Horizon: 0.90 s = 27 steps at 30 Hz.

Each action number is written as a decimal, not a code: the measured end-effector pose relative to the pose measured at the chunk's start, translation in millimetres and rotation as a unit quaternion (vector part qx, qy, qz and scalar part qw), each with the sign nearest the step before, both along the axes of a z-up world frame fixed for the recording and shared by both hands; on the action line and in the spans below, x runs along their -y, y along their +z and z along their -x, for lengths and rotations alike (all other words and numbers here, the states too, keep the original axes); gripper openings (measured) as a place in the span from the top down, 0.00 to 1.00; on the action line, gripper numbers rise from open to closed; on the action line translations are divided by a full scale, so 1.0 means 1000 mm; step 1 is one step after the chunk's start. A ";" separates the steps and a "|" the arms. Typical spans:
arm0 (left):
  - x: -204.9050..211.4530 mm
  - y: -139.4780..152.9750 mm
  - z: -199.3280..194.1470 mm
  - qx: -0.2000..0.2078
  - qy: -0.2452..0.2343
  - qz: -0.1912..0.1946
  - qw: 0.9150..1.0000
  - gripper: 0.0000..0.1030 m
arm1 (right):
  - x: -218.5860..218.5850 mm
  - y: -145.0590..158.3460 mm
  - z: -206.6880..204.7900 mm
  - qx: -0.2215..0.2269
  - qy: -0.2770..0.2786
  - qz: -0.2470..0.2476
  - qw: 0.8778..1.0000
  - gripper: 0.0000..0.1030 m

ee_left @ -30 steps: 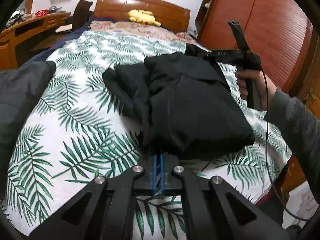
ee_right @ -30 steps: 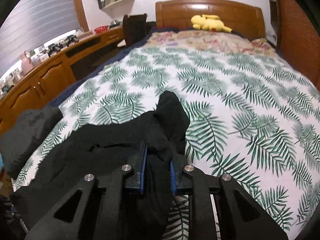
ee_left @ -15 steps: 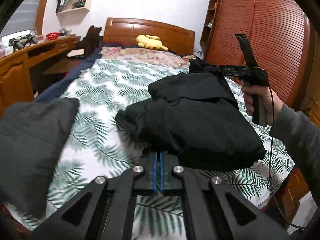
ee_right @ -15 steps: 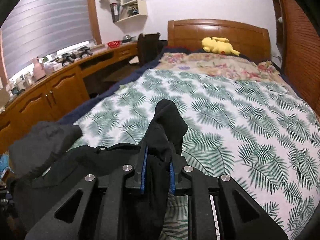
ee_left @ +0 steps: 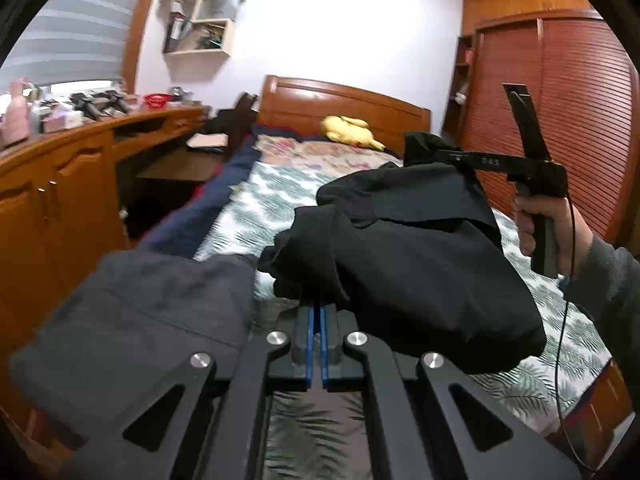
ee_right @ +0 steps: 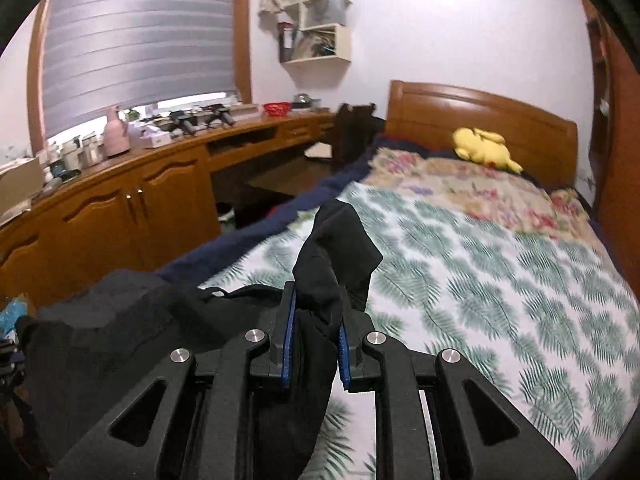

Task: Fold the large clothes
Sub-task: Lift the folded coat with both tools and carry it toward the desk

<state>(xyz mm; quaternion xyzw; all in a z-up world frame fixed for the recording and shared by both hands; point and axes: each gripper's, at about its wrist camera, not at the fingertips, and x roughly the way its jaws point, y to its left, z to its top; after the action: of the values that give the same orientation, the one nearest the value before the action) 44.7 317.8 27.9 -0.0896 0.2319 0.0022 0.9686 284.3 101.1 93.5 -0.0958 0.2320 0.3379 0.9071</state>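
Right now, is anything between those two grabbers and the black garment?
No. Both grippers, left and right, have their jaws shut on the black garment, which hangs between them above the bed.

Right gripper (ee_right: 315, 322) at six o'clock, blue pads (ee_right: 288, 336) pinched on a thick fold of black garment (ee_right: 336, 248), a peak of cloth standing up past the fingertips toward twelve. Rest of the garment bunched and draped off toward eight o'clock, over a grey garment (ee_right: 116, 292) (edges hard to separate in the dark). Beyond, from three to five o'clock, bed (ee_right: 520, 300) under a fern-print sheet, floral bedding nearer the wooden headboard (ee_right: 480, 112). Yellow plush toy (ee_right: 486, 150) at two o'clock, against that headboard. Wooden desk (ee_right: 160, 184) from nine to eleven, cluttered top. Wall shelf (ee_right: 320, 28) at twelve.
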 end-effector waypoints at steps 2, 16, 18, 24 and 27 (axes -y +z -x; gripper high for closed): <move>-0.021 0.006 0.008 0.004 0.016 -0.008 1.000 1.00 | -0.029 0.006 0.003 0.005 0.013 0.000 1.000 0.86; -0.176 0.017 0.094 0.007 0.163 -0.035 0.986 1.00 | -0.216 0.004 0.060 0.024 0.122 0.014 0.992 0.86; -0.191 0.013 0.107 0.005 0.177 -0.038 0.983 1.00 | -0.233 -0.003 0.068 0.020 0.132 0.015 0.991 0.86; -0.216 -0.014 0.130 -0.021 0.201 -0.039 0.979 1.00 | -0.270 -0.041 0.080 -0.005 0.150 0.027 0.988 0.85; -0.217 -0.037 0.132 -0.043 0.207 -0.038 0.977 1.00 | -0.283 -0.075 0.083 -0.030 0.148 0.056 0.987 0.84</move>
<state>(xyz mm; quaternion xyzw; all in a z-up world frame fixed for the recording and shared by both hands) -87.8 535.3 -9.3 -0.0989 0.2498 0.2150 0.9390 201.2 383.6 18.2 -0.1697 0.2611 0.4574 0.8329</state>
